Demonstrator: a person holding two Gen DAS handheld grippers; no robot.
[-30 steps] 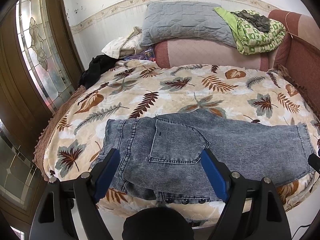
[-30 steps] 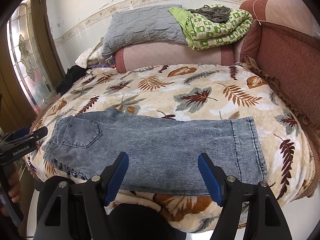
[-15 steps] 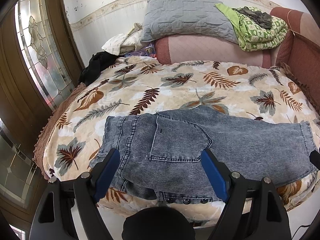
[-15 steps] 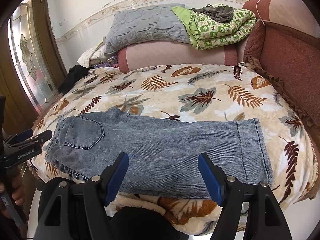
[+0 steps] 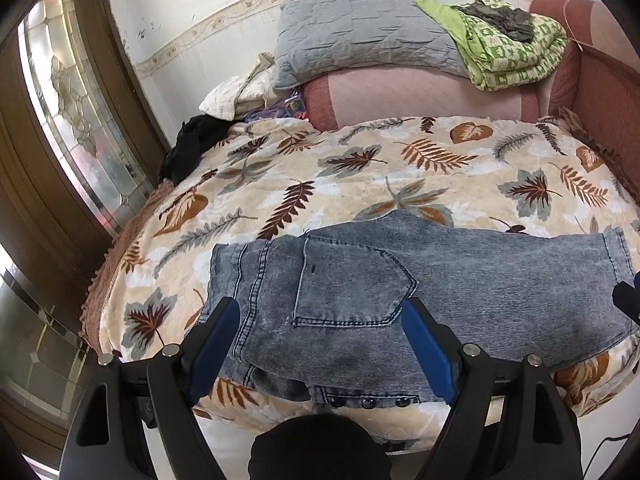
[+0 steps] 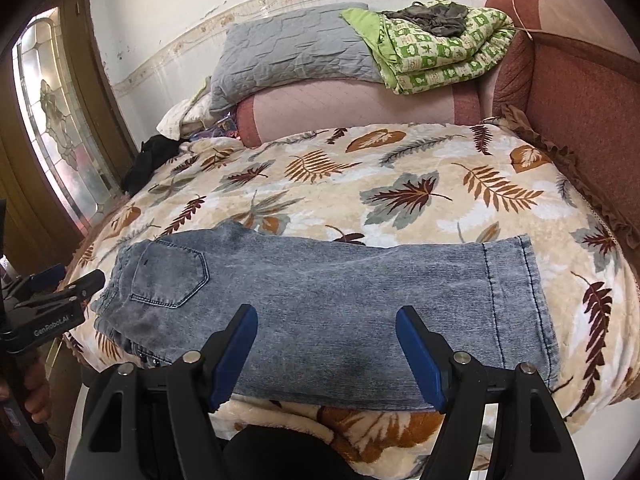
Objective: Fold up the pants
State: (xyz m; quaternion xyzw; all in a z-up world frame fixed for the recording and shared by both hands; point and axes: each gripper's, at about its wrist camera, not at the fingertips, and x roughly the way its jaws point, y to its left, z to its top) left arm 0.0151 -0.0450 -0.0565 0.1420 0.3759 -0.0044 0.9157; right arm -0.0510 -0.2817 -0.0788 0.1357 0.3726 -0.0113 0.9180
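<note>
Both wrist views downward, sharing pants (image 5: 460, 280)

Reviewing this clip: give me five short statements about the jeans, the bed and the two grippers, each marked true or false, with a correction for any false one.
1. The jeans lie flat across the near edge of the leaf-print blanket. True.
2. The right gripper is clamped on the leg hem. False: its jaws stand open, with nothing between them.
3. A back pocket faces up near the waist end. True.
4. The left gripper holds the waistband. False: it is open above the jeans.
5. The green quilt lies on the jeans. False: it rests at the far end, beside the grey pillow.
</note>
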